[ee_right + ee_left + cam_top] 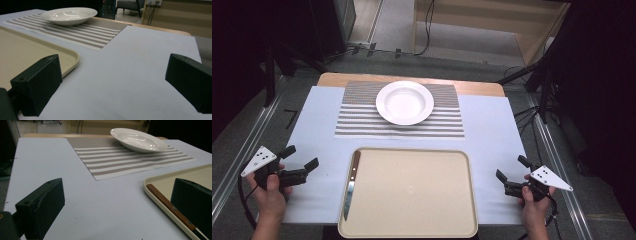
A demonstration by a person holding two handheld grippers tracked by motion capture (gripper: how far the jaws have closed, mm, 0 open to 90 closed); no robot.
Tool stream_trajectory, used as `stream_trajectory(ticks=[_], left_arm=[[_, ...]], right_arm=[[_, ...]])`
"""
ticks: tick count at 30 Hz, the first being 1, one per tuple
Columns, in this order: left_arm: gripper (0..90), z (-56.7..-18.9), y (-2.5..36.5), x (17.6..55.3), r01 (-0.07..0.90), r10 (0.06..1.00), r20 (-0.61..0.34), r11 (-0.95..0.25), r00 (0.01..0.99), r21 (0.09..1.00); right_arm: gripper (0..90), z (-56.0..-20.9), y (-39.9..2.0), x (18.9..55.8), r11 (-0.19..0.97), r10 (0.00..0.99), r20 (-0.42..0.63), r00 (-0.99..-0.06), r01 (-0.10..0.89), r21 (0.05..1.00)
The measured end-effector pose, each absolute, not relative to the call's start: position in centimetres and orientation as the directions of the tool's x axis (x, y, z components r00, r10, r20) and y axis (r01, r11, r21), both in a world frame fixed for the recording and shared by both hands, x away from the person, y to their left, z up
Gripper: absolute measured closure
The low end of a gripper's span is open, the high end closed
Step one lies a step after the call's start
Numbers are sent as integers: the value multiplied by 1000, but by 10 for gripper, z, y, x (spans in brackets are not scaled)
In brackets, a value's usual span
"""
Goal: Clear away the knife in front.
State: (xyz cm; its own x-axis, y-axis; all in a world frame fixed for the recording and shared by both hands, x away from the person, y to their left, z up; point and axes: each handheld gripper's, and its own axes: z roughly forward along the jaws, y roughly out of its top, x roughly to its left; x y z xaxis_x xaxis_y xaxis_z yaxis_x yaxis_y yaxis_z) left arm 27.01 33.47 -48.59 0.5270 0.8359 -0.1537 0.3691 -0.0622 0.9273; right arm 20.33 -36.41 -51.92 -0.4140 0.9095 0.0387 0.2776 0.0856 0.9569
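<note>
Down at my left, I hold the left gripper (pixel 303 157) low over the pale table cover (pixel 314 130), its two black jaws spread wide with nothing between them. It sits just beside the left rim of the beige tray (pixel 412 192), and in the left gripper view that rim curves in close under my right-hand jaw. Along that same inner edge of the tray lies the knife (pixel 350 185), wooden handle pointing away from me and blade toward me (the handle, with its rivets, runs right up beside my jaw in the left gripper view). I am near it but not touching it.

My right gripper (pixel 512 168) rests on the far side of the tray, over the bare cover, jaws likewise standing apart and holding nothing. The tray's rounded corner shows just beyond one jaw in the right gripper view.

Farther out, past the tray, a striped placemat (pixel 362 122) lies flat across the table, and a white plate (pixel 404 102) sits on its far half, well apart from both grippers.
</note>
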Motion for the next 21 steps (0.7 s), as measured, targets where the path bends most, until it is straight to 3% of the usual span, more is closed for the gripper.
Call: stream_trajectory(ticks=[21], left_arm=[[0,-491,336,270,350,835,-172,-27,523,936]], right_arm=[[0,-519,-364,204,84,912,41,-408,283,955]])
